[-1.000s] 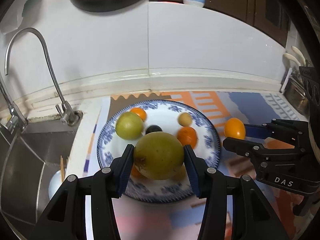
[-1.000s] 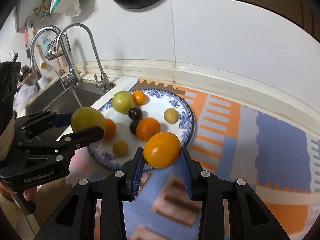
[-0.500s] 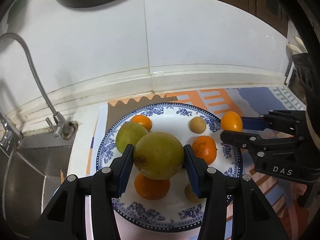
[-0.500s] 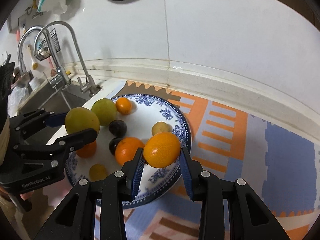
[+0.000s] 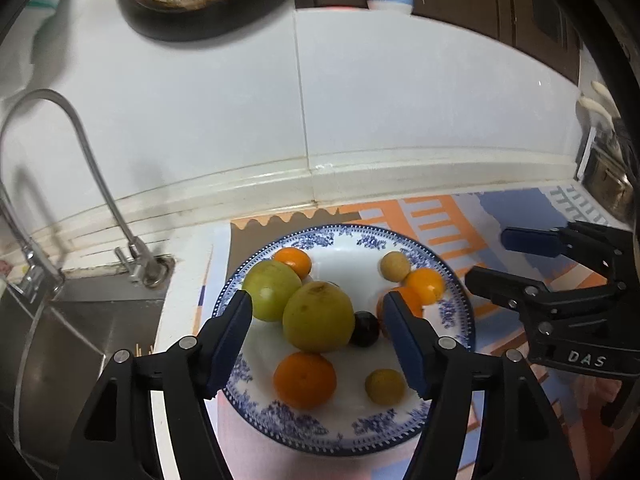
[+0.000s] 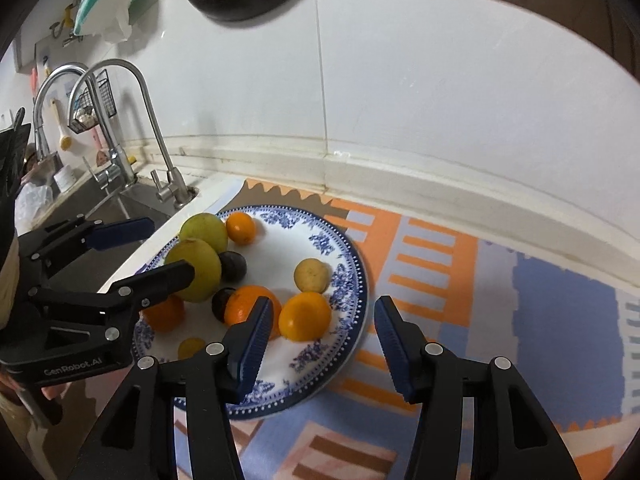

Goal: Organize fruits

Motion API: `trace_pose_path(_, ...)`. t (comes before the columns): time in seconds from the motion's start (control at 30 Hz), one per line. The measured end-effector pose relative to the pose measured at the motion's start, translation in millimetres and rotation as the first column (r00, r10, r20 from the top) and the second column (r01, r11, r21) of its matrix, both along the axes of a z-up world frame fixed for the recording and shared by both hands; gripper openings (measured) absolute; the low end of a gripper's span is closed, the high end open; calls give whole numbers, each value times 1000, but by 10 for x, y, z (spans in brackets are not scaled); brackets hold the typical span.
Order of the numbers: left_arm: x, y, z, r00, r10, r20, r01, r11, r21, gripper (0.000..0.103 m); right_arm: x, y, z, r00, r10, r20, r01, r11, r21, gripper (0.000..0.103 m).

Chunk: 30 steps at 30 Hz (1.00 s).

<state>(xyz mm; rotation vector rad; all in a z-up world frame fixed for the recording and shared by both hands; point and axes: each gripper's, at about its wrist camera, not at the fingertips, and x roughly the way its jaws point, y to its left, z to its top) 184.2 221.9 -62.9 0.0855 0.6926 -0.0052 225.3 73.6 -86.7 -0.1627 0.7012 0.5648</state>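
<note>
Both hand-held grippers, left (image 5: 318,334) and right (image 6: 322,334), have just been opening and now stand clear of our green fruit (image 5: 319,317) and orange (image 6: 305,315), smooth round things sitting loose on the blue-patterned plate (image 6: 352,304), so any nudge pulling out could roll them onto the tabletop (image 6: 560,320).

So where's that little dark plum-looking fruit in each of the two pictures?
Left wrist view: the dark fruit sits mid-plate, right of the big green fruit, between this camera's own fingers.
Right wrist view: a dark fruit lies left of centre, beside that same green fruit; which of the two there, I cannot tell.
Shared landmark: the blue-patterned plate.
</note>
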Motion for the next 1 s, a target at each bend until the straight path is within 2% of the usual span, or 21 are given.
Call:
trace_pose_path(0.07, -87, -30, 65, 1000, 18, 13, -18, 1000, -8, 69, -76, -62, 57, 1000, -20, 18, 20, 1000, 3, 63)
trace_pose_path(0.17, -237, -106, 176, 999, 36, 35, -35, 999, -21, 72, -221, -189, 154, 998, -52, 40, 52, 999, 6, 64)
trace_pose_path(0.23, -361, -169, 254, 997, 46, 64, -44, 999, -30, 79, -323, -288, 222, 996, -78, 47, 78, 997, 19, 68)
trace_pose_path(0.37, -599, -288, 372, 992, 65, 107, -62, 998, -24, 85, -553, -498, 362, 989, -137, 63, 134, 990, 49, 73)
trace_pose_path(0.43, -730, -354, 415, 991, 56, 120, -53, 998, -29, 90, -692, -601, 429, 983, -168, 78, 164, 985, 55, 77)
trace_pose_path(0.6, -1024, -511, 507, 990, 45, 136, -43, 999, -15, 95, -1044, -812, 568, 965, -232, 121, 226, 972, 62, 84)
trace_pose_path(0.73, -1289, -627, 571, 986, 39, 160, -40, 999, 0, 102, -1305, -984, 658, 952, -273, 138, 264, 962, 74, 85)
trace_pose_path(1.0, -1669, -774, 678, 977, 56, 205, -64, 998, 29, 103, -1783, -1195, 737, 927, -326, 183, 318, 945, 70, 89)
